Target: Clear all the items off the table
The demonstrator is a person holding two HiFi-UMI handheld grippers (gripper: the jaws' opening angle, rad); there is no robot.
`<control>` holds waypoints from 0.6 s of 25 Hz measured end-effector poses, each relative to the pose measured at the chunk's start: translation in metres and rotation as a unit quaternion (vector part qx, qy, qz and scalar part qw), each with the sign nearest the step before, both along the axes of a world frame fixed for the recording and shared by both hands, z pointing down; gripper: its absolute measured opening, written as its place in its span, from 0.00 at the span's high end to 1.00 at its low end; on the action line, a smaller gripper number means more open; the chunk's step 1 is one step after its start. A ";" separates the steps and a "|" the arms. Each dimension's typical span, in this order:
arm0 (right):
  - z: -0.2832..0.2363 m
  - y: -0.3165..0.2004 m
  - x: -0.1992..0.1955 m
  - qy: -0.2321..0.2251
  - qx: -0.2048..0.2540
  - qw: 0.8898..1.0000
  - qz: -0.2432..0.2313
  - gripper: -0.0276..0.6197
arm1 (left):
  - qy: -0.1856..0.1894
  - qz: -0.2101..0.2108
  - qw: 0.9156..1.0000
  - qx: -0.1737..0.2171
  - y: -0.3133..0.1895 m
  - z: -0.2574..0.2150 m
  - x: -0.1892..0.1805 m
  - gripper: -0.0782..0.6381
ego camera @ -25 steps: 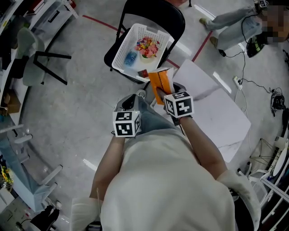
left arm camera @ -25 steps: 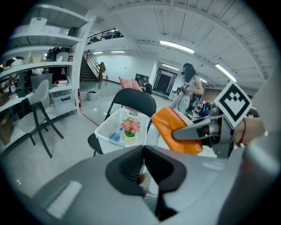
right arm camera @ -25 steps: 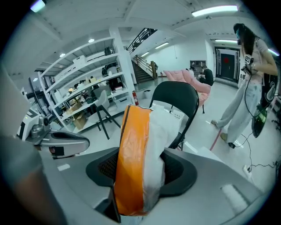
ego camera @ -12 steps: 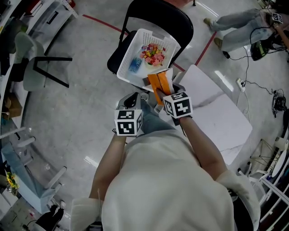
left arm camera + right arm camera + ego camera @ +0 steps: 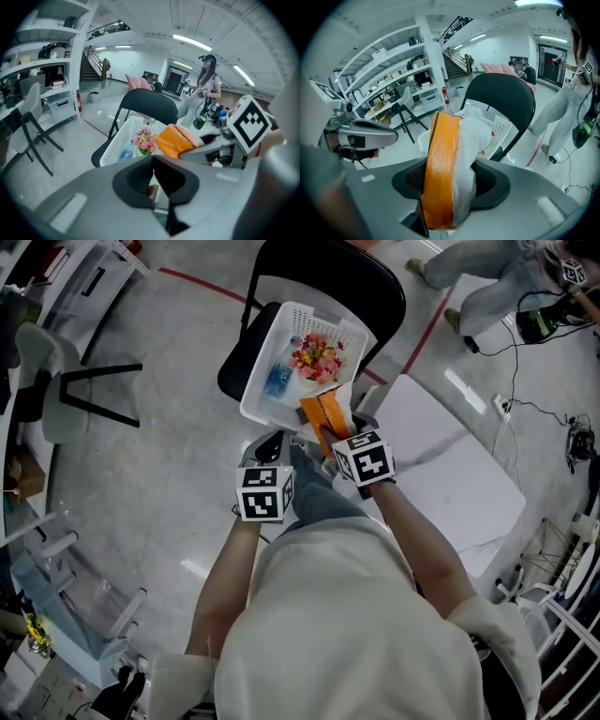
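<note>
A white basket [image 5: 298, 360] sits on a black folding chair [image 5: 328, 273]; inside are a pink flower bunch [image 5: 317, 355] and a small blue bottle [image 5: 277, 379]. My right gripper [image 5: 330, 440] is shut on an orange-and-white packet [image 5: 322, 416], which stands upright between the pads [image 5: 446, 174], at the basket's near rim. My left gripper [image 5: 273, 448] is beside it on the left, jaws shut with nothing in them [image 5: 153, 161]. The left gripper view also shows the basket [image 5: 123, 137], the flowers [image 5: 144, 140] and the packet [image 5: 176, 140].
A white table [image 5: 450, 465] lies to the right of the chair. Another chair with black legs [image 5: 80, 381] stands at the left, shelving beyond it. A person [image 5: 487, 277] with cables is at the upper right. Red tape lines cross the floor.
Both grippers have moved toward the basket on the chair; the packet's top now reaches the basket's near rim. The right gripper's hold on the packet is unchanged.
</note>
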State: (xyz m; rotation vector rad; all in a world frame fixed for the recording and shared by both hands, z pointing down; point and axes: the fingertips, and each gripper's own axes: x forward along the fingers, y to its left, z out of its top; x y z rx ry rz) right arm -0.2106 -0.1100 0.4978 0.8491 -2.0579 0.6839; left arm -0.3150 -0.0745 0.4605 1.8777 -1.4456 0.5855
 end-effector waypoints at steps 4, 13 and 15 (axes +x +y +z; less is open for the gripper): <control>0.012 -0.008 -0.007 0.010 -0.006 1.000 -0.013 0.58 | 0.000 -0.001 1.000 -0.010 -0.012 0.007 -0.005 0.88; 0.038 -0.029 -0.029 0.031 -0.016 0.998 -0.055 0.58 | 0.000 -0.002 0.999 -0.034 -0.037 0.029 -0.016 0.88; 0.045 -0.031 -0.034 0.037 -0.018 0.997 -0.068 0.58 | 0.000 -0.003 0.999 -0.039 -0.042 0.034 -0.019 0.88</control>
